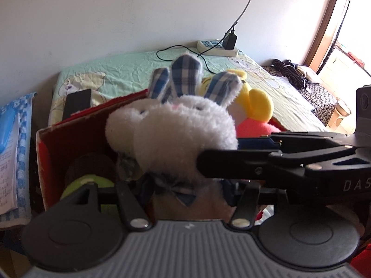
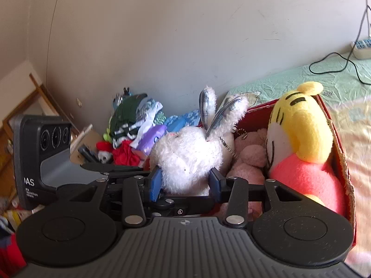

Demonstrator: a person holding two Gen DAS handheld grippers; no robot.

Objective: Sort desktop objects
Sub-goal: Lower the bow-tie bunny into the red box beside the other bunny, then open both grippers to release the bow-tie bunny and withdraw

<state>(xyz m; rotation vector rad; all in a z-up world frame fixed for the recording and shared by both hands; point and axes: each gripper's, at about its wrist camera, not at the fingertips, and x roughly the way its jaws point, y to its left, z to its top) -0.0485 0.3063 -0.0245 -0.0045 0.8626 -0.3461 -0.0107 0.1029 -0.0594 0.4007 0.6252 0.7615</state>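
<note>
1. Right gripper (image 2: 184, 181) has its blue pads (image 2: 155, 181) pinched on both sides of the fluffy white plush rabbit with blue plaid ears (image 2: 193, 156), so it's clamped on the toy, center of the right wrist view.
2. Rabbit sits at/over the left end of the red cardboard box (image 2: 334, 139). Can't tell if its bottom is resting in the box or hanging just above it, body hides that.
3. Already in the box: yellow-headed plush w/ black stripes and a pink body (image 2: 303, 143) on the right side, and a pale pink plush (image 2: 251, 159) wedged between it and the rabbit.
4. Left gripper (image 1: 185, 192): rabbit (image 1: 171, 127) fills the middle of the left wrist view and covers the fingers, so tbh can't tell if they're apart or closed. The black arm crossing from the right edge is the right gripper (image 1: 255, 164).
5. Step imo: placing the rabbit into the box w/ the other plushies, near the end of this item.
6. Next move prob needs lowering it into the free spot at the left end, then opening the pads and pulling straight back so the fur doesn't snag.
</note>
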